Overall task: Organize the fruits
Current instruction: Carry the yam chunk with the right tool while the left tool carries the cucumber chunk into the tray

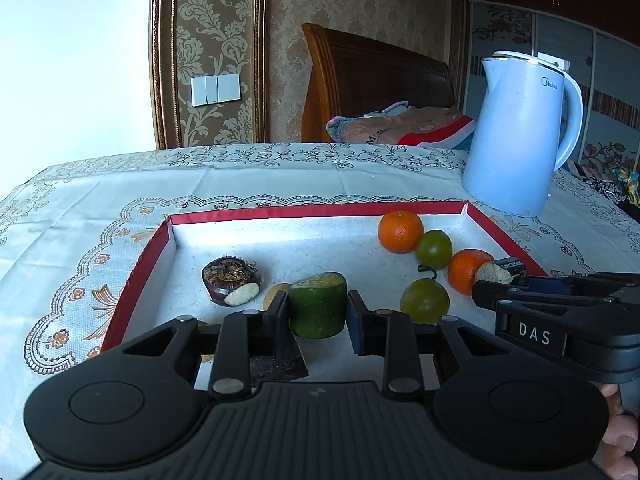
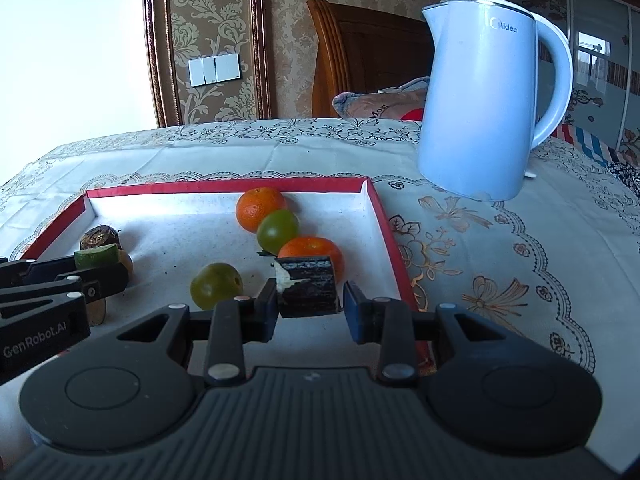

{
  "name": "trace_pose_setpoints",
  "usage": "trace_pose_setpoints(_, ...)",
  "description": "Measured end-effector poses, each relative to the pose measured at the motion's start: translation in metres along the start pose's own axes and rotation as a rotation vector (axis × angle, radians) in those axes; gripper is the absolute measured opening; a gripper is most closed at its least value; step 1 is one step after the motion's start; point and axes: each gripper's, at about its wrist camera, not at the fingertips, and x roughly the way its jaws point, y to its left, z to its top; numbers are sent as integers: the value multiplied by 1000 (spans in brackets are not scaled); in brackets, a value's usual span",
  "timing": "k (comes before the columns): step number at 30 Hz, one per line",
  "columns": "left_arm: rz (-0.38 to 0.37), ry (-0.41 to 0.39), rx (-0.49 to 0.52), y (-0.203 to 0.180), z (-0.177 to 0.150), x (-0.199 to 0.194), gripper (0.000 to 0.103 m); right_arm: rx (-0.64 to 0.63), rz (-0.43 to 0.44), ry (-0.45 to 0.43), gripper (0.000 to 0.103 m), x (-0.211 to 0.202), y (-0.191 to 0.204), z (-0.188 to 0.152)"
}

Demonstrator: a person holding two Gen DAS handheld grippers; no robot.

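Both grippers clamp fruit pieces, left (image 1: 318,312) green, right (image 2: 310,302) dark, before "Midea" kettle (image 2: 480,100).

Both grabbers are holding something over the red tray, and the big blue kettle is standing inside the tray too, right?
Not quite. The blue kettle stands outside the red tray, on the tablecloth behind its far right corner, as the right wrist view shows. The rest is right.

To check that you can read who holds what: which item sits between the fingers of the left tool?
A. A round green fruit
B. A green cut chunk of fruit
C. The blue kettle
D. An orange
B: in the left wrist view the left tool is shut on the green cut chunk, over the red-rimmed tray.
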Motion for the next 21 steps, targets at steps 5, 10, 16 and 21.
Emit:
trace_pose_setpoints(5, 29, 4, -20, 4, 1, 3, 30, 13, -3, 1, 32, 2, -1, 1)
trace_pose_setpoints(10, 30, 2, -24, 4, 0, 1, 30, 9, -4, 1, 33, 1, 0, 0)
trace_pose_setpoints(16, 32, 0, -30, 4, 0, 1, 30, 16, -9, -5, 36, 1, -2, 0)
trace_pose_setpoints(21, 34, 0, -31, 5, 1, 1, 30, 3, -19, -21, 44, -1, 1, -1)
